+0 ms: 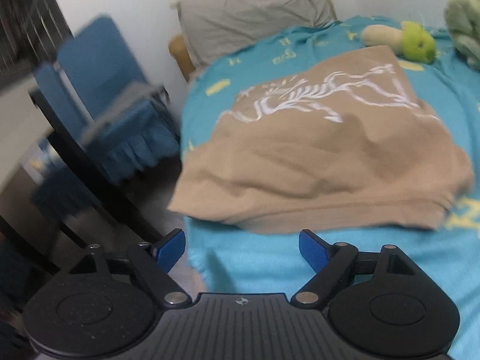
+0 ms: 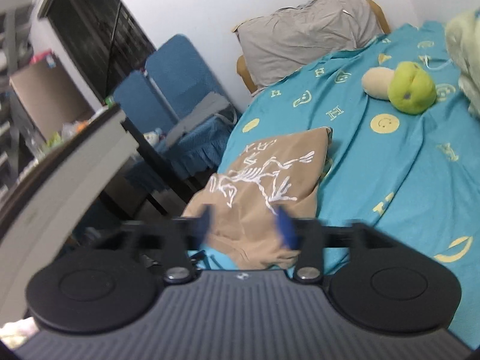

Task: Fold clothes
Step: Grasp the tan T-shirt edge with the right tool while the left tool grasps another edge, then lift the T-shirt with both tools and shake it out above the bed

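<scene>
A tan T-shirt with a white skeletal-animal print lies on the bed, on a turquoise bedsheet, close to the bed's near corner, with one edge hanging slightly past the mattress side. It looks already doubled over at least once: the near hem shows stacked layers in the left wrist view, and the right wrist view shows it as a narrow, bunched bundle. The fold is loose and wrinkled, not squared off.

The left gripper stands spread, its blue pads apart and empty, just short of the shirt's near edge. The right gripper is also spread; shirt fabric lies in the gap between its blurred blue fingers, but the pads do not appear to press on it.

Judging from this, the task is partway done: a first fold seems made, while smoothing and at least one more fold to make a compact packet remain. A grey pillow, a green plush toy and a blue chair sit well apart from the work
</scene>
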Available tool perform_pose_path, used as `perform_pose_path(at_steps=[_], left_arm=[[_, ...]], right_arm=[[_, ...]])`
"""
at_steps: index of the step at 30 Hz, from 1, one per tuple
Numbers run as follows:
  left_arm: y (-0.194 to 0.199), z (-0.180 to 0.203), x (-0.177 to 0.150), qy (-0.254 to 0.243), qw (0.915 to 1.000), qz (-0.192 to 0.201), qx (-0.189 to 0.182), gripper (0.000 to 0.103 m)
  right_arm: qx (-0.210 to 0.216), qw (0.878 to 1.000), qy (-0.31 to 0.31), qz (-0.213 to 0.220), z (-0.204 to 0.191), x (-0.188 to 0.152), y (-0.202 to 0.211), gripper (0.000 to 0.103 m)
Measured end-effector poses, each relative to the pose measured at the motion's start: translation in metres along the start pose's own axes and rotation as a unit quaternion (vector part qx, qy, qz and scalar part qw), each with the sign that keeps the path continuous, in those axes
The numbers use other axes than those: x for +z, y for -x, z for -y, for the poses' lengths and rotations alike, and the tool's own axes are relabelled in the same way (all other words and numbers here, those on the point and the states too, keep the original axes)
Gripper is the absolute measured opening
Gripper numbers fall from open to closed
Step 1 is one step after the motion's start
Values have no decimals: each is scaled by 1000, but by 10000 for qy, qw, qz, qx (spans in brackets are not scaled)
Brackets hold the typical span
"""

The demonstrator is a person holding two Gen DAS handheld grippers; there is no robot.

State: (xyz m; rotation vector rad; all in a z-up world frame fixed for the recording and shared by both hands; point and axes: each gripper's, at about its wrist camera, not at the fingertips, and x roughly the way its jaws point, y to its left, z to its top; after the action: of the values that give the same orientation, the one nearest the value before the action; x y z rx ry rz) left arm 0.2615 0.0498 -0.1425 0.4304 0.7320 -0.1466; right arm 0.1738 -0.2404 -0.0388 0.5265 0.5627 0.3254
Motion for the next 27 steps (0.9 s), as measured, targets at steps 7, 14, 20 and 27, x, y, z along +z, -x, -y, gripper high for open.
perform_pose_path(at_steps=[7,14,20,27], left_arm=[[-46,-71,10,3069,9374,-2,-1645,72],[-22,-67,20,3504,9263,115,-1381,9],[81,-56,25,3608,9097,1044,-1774,7],[199,-23,24,3431,8906,1814,-2370,7]], right_arm=[[-31,9985,-403,-380,26,-4,-35,82],[-306,9972,-190,-655,27,-22,-53,82],[-314,9965,472,-617,8,-36,-50,82],[38,9934,1087,-366,-18,-42,-21,81]])
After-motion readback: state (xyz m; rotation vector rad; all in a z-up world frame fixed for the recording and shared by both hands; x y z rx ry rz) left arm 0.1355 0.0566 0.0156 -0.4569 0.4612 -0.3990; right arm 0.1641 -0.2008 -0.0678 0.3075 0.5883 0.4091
